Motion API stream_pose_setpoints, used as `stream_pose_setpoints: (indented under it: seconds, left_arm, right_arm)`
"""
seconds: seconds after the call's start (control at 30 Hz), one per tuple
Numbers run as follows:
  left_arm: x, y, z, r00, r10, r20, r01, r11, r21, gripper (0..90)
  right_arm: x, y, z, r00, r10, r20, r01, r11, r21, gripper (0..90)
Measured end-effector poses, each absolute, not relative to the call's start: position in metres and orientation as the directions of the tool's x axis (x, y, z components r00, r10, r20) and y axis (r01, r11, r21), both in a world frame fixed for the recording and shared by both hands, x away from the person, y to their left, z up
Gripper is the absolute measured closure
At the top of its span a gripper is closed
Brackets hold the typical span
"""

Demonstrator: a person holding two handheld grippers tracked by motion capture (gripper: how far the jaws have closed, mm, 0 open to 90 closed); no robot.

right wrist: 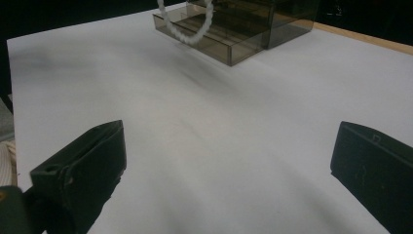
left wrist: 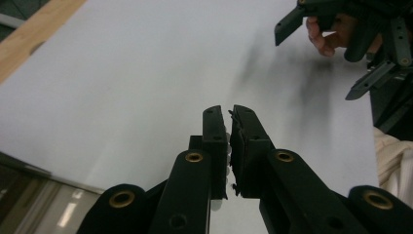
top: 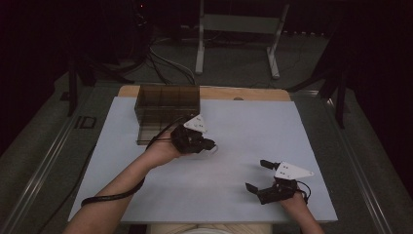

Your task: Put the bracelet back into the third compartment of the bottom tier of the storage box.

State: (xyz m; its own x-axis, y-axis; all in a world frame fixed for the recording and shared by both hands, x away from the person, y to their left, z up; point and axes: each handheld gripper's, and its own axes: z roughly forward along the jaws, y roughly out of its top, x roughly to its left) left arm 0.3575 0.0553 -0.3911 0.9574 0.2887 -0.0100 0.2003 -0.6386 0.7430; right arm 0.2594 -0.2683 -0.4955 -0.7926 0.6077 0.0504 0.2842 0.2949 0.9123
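Observation:
A loop of white beads [right wrist: 191, 33] hangs in the air in front of a smoked clear drawer box [right wrist: 272, 19] whose low drawer [right wrist: 214, 41] is pulled out. My left gripper [top: 209, 145] is shut on that bead loop [left wrist: 227, 146], whose beads show as a white sliver between the nearly touching jaws [left wrist: 230, 109]. It hovers just right of the box [top: 168, 105]. My right gripper [top: 258, 175] rests low near the front right of the table, open with nothing between its fingers [right wrist: 83, 165]. It also appears open [left wrist: 316, 61] in the left gripper view.
A white sheet [top: 243, 126] covers the table, with a wooden edge [top: 253, 93] at the back. Cables and a metal stand [top: 234, 29] lie on the floor beyond. A cable trails from the left forearm [top: 112, 197].

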Motion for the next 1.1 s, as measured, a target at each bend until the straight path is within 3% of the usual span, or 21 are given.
stream_pose_setpoints:
  seconds: [1.1]
  left_arm:
    - [0.393, 0.097, -0.385, 0.912, 0.410, 0.016, 0.268, -0.625, 0.733, 86.9]
  right_arm:
    - [0.260, -0.268, -0.496, -0.793, 0.608, 0.046, 0.284, 0.301, 0.911, 0.0]
